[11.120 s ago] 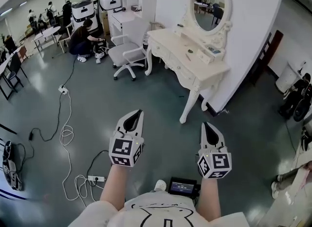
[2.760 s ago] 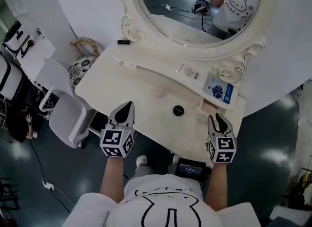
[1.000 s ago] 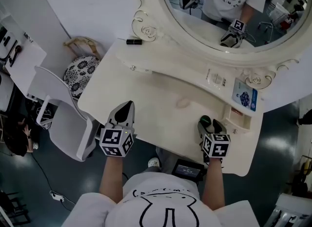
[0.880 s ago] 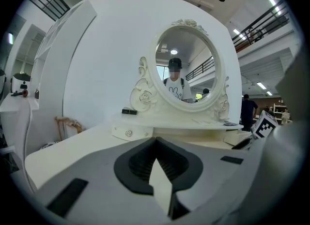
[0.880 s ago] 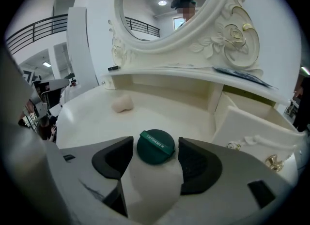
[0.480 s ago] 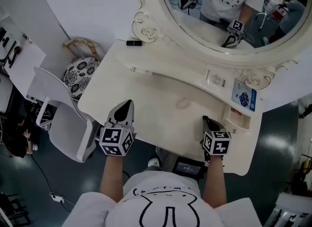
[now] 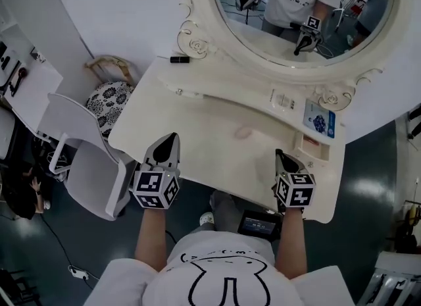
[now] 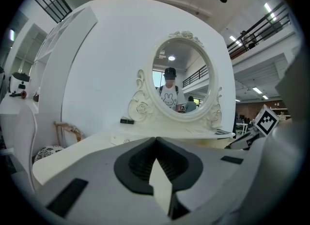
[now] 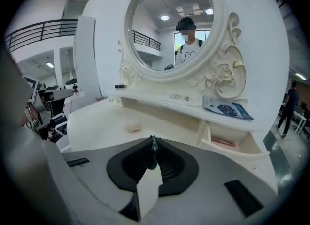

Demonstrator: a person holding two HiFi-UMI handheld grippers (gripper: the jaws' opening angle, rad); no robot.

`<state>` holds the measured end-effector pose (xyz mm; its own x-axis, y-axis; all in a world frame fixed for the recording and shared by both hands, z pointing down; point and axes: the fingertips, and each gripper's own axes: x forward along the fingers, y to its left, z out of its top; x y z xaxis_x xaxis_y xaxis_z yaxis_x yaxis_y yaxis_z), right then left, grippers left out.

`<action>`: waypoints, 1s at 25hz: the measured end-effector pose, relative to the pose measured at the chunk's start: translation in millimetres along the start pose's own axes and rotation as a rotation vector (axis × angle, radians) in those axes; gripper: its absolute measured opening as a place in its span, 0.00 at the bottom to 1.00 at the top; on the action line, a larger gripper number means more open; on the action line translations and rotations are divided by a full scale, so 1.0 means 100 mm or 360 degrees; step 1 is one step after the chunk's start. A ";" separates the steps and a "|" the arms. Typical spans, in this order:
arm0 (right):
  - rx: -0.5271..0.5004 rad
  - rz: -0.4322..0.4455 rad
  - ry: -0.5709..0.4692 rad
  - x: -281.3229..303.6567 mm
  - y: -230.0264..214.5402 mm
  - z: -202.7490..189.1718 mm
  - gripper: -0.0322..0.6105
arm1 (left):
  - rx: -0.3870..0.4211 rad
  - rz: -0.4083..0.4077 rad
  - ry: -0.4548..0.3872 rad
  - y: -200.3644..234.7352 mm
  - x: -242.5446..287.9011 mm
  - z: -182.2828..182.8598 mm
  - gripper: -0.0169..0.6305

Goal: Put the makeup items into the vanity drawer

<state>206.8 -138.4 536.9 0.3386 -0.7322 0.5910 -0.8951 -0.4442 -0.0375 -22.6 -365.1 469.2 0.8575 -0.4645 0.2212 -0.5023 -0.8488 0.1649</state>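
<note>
Jaws of the right gripper (image 9: 154, 141) are clamping a thin dark green compact (image 9: 153, 154), which is showing edge-on between the 2 pads. In the head view this gripper is hanging over the right front part of the cream vanity table (image 7: 197, 124), just in front of the small vanity drawer (image 7: 314, 147). That drawer is standing open at the right end of the raised shelf, and something pink (image 9: 224, 142) is lying inside it. The compact is sitting outside the drawer, apart from it.

The left gripper (image 8: 156, 141) is pointing toward the mirror (image 8: 181, 81) with its jaws drawn together and nothing between them. It is hovering at the table's left front edge.

1 pale pink puff (image 7: 244, 131) is lying on the bare tabletop between the 2 grippers, nearer the shelf. On the shelf a blue and white packet (image 7: 319, 120) is lying above the drawer, and a small white card (image 7: 283, 99) is lying just to its left. A black tube (image 7: 179, 59) is lying at the far left end, beside the mirror's carved frame. A white chair (image 7: 85, 166) is standing to the left of the table. The mirror is reflecting the person in a white shirt, with both grippers showing.
</note>
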 end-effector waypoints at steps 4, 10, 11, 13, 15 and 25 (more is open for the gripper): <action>-0.0037 -0.0024 -0.0079 -0.24 0.01 0.11 0.11 | 0.0003 -0.0050 -0.0013 -0.14 -0.04 0.04 0.07; -0.0058 -0.0043 -0.0140 -0.48 -0.09 0.16 0.11 | -0.0001 -0.0101 -0.0041 -0.38 -0.08 0.08 0.07; -0.0061 -0.0047 -0.0147 -0.51 -0.11 0.17 0.11 | -0.0005 -0.0102 -0.0043 -0.41 -0.08 0.08 0.07; -0.0070 -0.0056 -0.0160 -0.57 -0.18 0.19 0.11 | -0.0011 -0.0107 -0.0047 -0.49 -0.07 0.09 0.07; -0.0072 -0.0066 -0.0177 -0.62 -0.28 0.21 0.11 | -0.0009 -0.0112 -0.0051 -0.58 -0.04 0.11 0.07; -0.0007 -0.0055 -0.0213 -0.69 -0.96 0.23 0.12 | 0.0004 -0.0069 -0.0065 -1.09 0.20 0.21 0.07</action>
<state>276.1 -56.5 481.4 0.4048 -0.7788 0.4792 -0.8833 -0.4686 -0.0154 51.0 -287.3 435.8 0.8822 -0.4373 0.1745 -0.4646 -0.8689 0.1710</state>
